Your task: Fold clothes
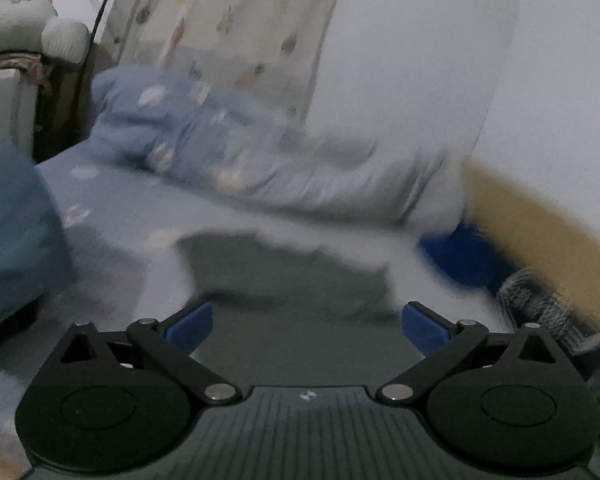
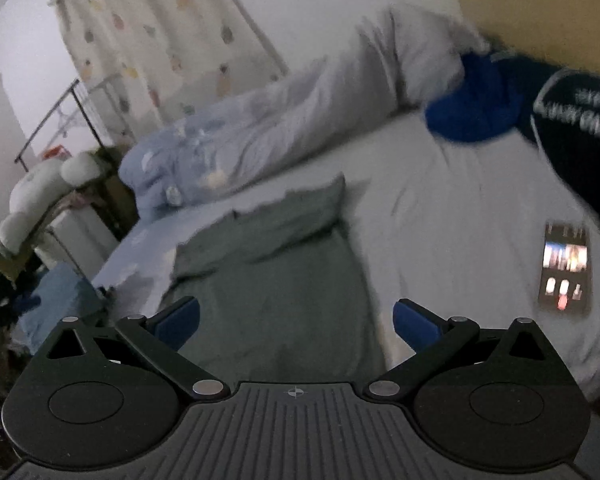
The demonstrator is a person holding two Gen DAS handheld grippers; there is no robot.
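A grey-green garment [image 2: 276,280] lies flat on the pale bed sheet [image 2: 452,216], its far end rumpled into folds. The right wrist view looks along its length. My right gripper [image 2: 296,324] hovers over its near end, jaws wide open, nothing between the blue pads [image 2: 178,322]. In the blurred left wrist view the same garment [image 1: 288,280] lies just ahead of my left gripper [image 1: 306,330], which also stands fully open and empty above it.
A bunched light-blue duvet [image 2: 228,148] runs along the bed's far side. A blue cloth [image 2: 476,108] and a dark printed garment [image 2: 580,132] lie at the right, with a lit phone [image 2: 566,268] on the sheet. A teal bundle [image 1: 12,236] sits left.
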